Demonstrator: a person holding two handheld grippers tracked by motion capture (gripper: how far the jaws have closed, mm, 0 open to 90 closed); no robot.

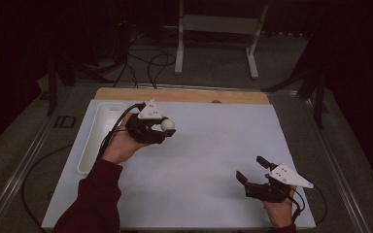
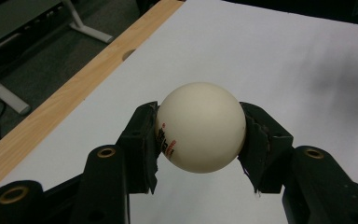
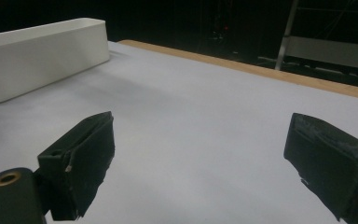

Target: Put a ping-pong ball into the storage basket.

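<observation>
Nearest the person, the right gripper (image 1: pixel 250 170) rests low over the white mat (image 1: pixel 213 165), well to the near right of the tray. Its tongs are spread wide with nothing between them, which reads as a hand parked and waiting, kept out of the working hand's way.

Farther in, the left gripper (image 1: pixel 167 127) is held up above the mat, just to the right of the tray (image 1: pixel 93 141). Its tongs pinch a white ball (image 2: pixel 201 127) from both sides across its widest part, so the round surface cannot roll out; a small printed mark sits against one pad. The ball is clear of the mat, carried rather than resting on it.

The long white tray lies along the mat's left edge, open side up. It looks like the likely place for the ball to go in.

Beyond the tray, the wooden strip (image 1: pixel 182 95) of the table edge borders the mat's far side.
</observation>
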